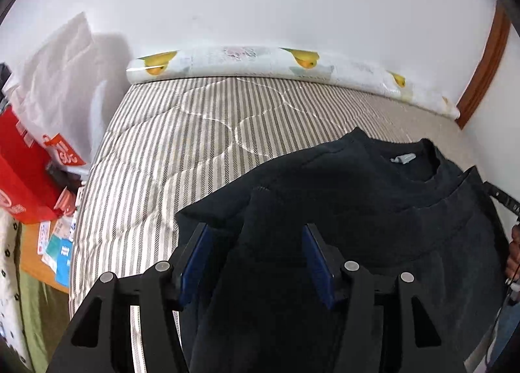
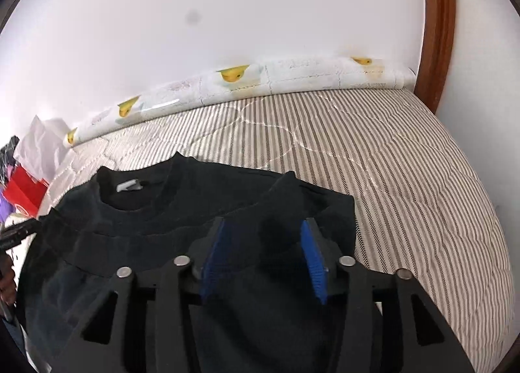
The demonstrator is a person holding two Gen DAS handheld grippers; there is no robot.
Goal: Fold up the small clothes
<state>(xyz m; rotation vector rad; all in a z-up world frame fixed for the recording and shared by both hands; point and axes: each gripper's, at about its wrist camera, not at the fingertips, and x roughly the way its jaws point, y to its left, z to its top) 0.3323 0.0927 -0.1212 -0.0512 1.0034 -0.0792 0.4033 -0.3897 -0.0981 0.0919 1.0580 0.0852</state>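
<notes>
1. Clutter, left edge of the left-wrist view: a red bag (image 1: 22, 171) and a white plastic bag (image 1: 58, 80) stand beside the bed, apart from the work.
2. Striped mattress (image 1: 195, 132), centre of both views: it serves as the folding surface, mostly bare. A rolled printed sheet (image 1: 227, 61) lies along the wall at its far edge.
3. Dark sweatshirt (image 1: 373, 197), lower centre to right of the left-wrist view, lower left to centre of the right-wrist view (image 2: 162, 217): laid flat on the near part of the mattress, collar and grey neck label (image 1: 403, 158) toward the wall, probably spread for a fold.
4. Left gripper (image 1: 256, 239), bottom centre of its view: jaws spread about halfway, blue pads on either side of a raised ridge of dark cloth. Whether the pads press the cloth cannot be told.
5. Right gripper (image 2: 265, 236), bottom centre of its view: jaws parted to a similar width over the sweatshirt's shoulder area, a hump of cloth between the pads. No pinch is visible; contact cannot be told.
6. Wooden door frame (image 2: 438, 32), upper right.
</notes>
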